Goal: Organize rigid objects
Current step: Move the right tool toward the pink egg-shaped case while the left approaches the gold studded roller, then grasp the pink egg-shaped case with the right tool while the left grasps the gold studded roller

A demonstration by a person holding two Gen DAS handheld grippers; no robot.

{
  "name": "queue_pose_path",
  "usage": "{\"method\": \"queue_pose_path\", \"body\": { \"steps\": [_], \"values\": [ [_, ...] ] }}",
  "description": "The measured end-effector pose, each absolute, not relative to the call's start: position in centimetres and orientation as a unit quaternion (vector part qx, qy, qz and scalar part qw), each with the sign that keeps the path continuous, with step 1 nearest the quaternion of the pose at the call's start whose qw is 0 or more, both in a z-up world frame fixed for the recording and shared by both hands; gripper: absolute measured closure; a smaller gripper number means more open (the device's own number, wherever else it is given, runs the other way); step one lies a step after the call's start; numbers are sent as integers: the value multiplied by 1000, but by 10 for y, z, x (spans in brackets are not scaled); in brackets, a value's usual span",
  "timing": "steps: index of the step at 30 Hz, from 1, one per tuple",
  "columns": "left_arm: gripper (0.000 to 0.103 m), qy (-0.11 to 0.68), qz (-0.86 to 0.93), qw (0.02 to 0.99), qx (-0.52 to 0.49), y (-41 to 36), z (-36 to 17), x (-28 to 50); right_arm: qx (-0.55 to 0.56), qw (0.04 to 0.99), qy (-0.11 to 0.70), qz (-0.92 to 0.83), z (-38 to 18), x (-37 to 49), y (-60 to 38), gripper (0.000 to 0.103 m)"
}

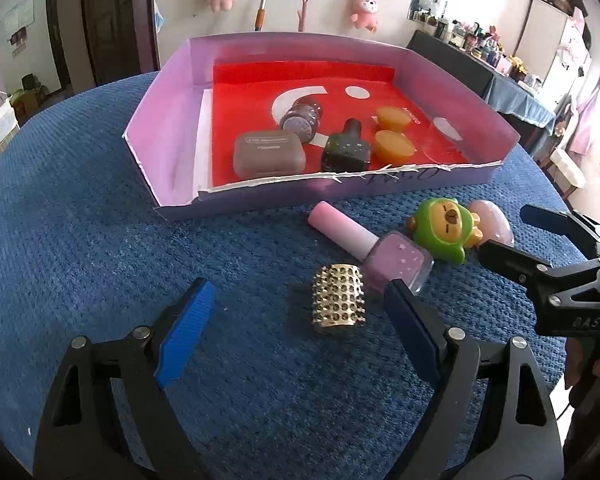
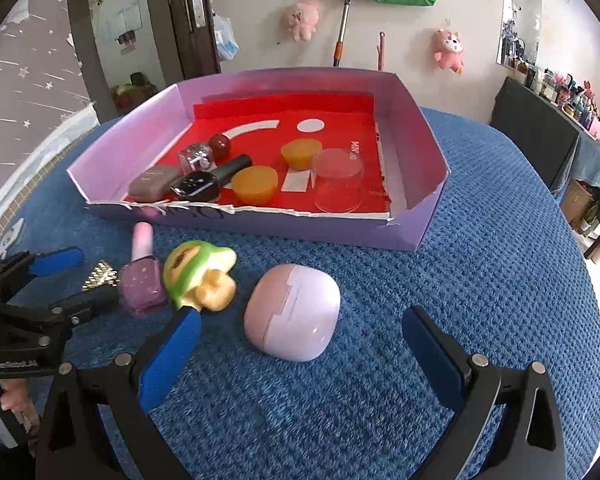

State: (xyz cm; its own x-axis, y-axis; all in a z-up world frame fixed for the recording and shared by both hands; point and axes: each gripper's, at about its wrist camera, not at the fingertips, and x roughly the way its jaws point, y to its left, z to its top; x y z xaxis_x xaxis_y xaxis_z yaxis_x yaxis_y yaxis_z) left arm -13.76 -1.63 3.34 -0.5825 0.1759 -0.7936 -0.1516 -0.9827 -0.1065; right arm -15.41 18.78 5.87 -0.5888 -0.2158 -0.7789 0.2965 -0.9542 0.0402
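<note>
On the blue cloth, a gold studded cylinder (image 1: 339,299) lies between the open fingers of my left gripper (image 1: 300,300), untouched. Beside it lie a pink nail polish bottle (image 1: 370,245), a green figure toy (image 1: 446,229) and a pink earbud case (image 2: 293,312). My right gripper (image 2: 302,330) stands open around the pink case without pressing on it. The right gripper (image 1: 512,236) also shows at the right edge of the left wrist view. The purple box (image 1: 172,128) with a red floor holds a grey case (image 1: 269,154), a dark bottle (image 1: 347,149), two orange cups and a glittery jar.
A clear round container (image 2: 337,185) stands in the box's right part. The box's torn front wall (image 2: 260,220) is low. Blue cloth covers the round table (image 2: 500,260). Plush toys hang on the wall behind; a cluttered shelf runs along the right.
</note>
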Motion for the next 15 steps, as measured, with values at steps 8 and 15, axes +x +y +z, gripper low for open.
{"method": "queue_pose_path", "body": {
  "steps": [8,15],
  "values": [
    [33,-3,889,82,-450,-16,27,-143,442,149,49,-883,50,-164,184,18],
    [79,-7,892,110,-438,-10,34,-141,429,159,62,-887,51,-161,180,49]
  ]
}}
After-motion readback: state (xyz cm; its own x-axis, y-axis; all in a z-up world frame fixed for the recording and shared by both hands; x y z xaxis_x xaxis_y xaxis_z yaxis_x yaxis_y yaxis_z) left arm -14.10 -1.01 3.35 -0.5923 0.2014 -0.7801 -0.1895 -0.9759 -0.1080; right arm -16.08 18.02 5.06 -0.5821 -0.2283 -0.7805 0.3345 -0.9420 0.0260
